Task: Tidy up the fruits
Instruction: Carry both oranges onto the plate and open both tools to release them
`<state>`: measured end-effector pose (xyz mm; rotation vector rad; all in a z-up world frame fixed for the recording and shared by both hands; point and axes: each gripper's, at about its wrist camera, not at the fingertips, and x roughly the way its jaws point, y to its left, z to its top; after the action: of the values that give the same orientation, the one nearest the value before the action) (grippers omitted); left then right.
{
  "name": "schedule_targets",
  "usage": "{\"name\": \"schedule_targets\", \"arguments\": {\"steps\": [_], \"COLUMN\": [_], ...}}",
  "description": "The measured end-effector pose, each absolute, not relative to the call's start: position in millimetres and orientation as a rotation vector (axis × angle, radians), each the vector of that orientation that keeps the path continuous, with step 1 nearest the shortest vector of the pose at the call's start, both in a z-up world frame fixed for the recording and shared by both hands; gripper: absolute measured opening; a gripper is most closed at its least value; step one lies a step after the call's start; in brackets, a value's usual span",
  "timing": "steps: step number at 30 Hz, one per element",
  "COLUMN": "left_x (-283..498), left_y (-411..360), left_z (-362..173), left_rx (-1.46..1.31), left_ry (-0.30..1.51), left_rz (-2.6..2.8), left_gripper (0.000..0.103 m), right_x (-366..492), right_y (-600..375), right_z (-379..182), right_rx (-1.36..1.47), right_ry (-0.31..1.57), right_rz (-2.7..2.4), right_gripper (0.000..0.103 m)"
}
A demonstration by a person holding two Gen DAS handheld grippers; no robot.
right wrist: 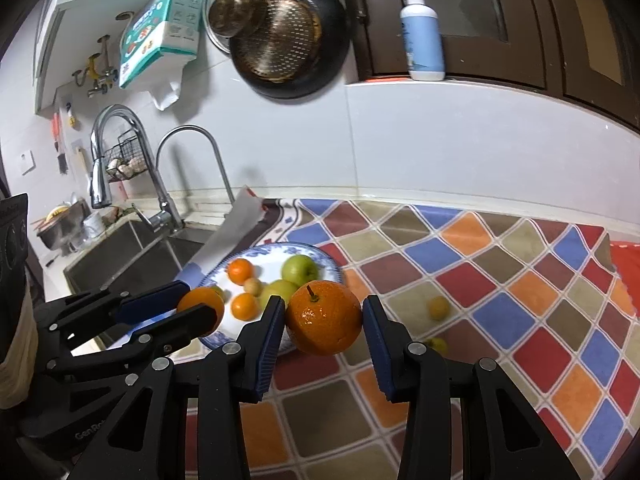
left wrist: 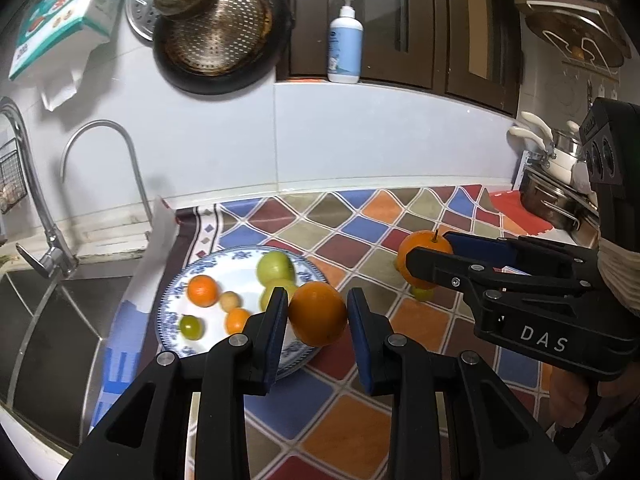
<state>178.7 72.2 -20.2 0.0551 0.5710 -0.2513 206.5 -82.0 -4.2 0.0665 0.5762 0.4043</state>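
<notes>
A blue-patterned white plate (left wrist: pixel 172 300) (right wrist: pixel 320 256) holds green apples (left wrist: pixel 275 266) (right wrist: pixel 300 270), small oranges (left wrist: pixel 203 290) (right wrist: pixel 241 271) and other small fruits. My left gripper (left wrist: pixel 318 314) (right wrist: pixel 188 302) is shut on a large orange (left wrist: pixel 318 314) (right wrist: pixel 202 308) at the plate's right edge. My right gripper (right wrist: pixel 324 320) (left wrist: pixel 430 256) is shut on a stemmed orange (right wrist: pixel 324 318) (left wrist: pixel 420 256) held above the mat, right of the plate. A small green fruit (left wrist: pixel 422 293) (right wrist: pixel 438 345) lies under it. A small yellow fruit (right wrist: pixel 438 307) lies on the mat.
A colourful checked mat (right wrist: pixel 500 300) covers the counter. A sink (left wrist: pixel 48 320) with tall faucets (left wrist: pixel 100 132) lies to the left. Pans (left wrist: pixel 216 36) hang on the wall. A soap bottle (left wrist: pixel 346 40) stands on the ledge. Pots (left wrist: pixel 560 184) sit at the right.
</notes>
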Motion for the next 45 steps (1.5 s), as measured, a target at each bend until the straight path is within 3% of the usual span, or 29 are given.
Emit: {"name": "schedule_targets", "arguments": {"steps": [23,45], "left_x": [202,250], "left_y": [153,167], "left_z": [-50,-93], "left_rx": [0.058,0.061], "left_ry": [0.648,0.766], "left_rz": [-0.225,-0.243], "left_gripper": [0.031,0.031], "right_x": [228,272], "right_y": [6,31], "right_z": [-28,-72], "right_rx": [0.067,0.069], "right_ry": [0.661,0.808], "right_rz": [0.430,0.434], "right_gripper": [0.041,0.041]}}
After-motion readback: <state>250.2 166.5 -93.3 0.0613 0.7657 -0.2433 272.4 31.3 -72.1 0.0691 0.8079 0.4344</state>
